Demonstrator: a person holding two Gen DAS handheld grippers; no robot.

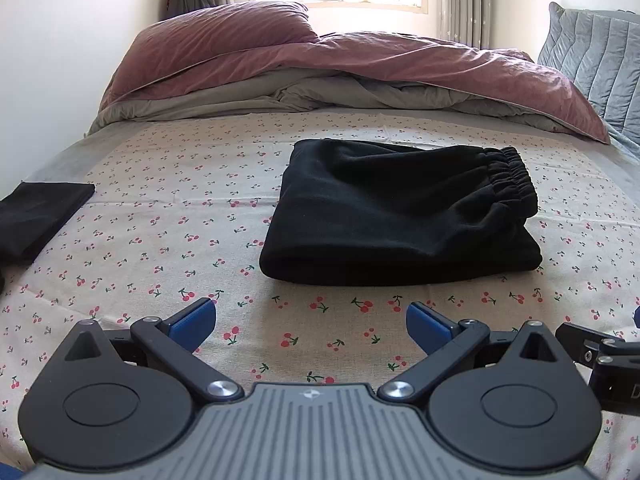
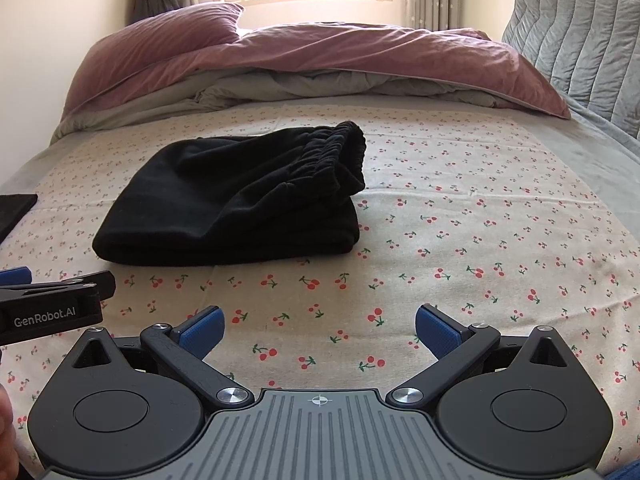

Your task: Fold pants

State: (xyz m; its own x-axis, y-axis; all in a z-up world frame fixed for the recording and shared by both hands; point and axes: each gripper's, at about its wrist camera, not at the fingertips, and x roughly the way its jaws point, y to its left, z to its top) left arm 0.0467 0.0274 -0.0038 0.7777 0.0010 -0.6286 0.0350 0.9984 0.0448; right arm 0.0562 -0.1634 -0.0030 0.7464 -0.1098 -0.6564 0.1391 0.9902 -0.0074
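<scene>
Black pants point(image 1: 396, 216) lie folded into a compact bundle on the cherry-print sheet point(image 1: 168, 240), elastic waistband point(image 1: 508, 172) on top at the right. In the right wrist view the same pants point(image 2: 232, 208) sit left of centre. My left gripper point(image 1: 311, 326) is open, its blue pads apart, hovering over the sheet just short of the bundle's near edge. My right gripper point(image 2: 320, 330) is open too, with nothing between its fingers, near and to the right of the bundle. The left gripper's body point(image 2: 52, 304) shows at the left edge of the right wrist view.
A second folded black garment point(image 1: 36, 216) lies at the bed's left edge. A rumpled pink and grey duvet point(image 1: 320, 68) fills the far end of the bed, with a grey quilted pillow point(image 1: 592, 48) at the right. A window is behind.
</scene>
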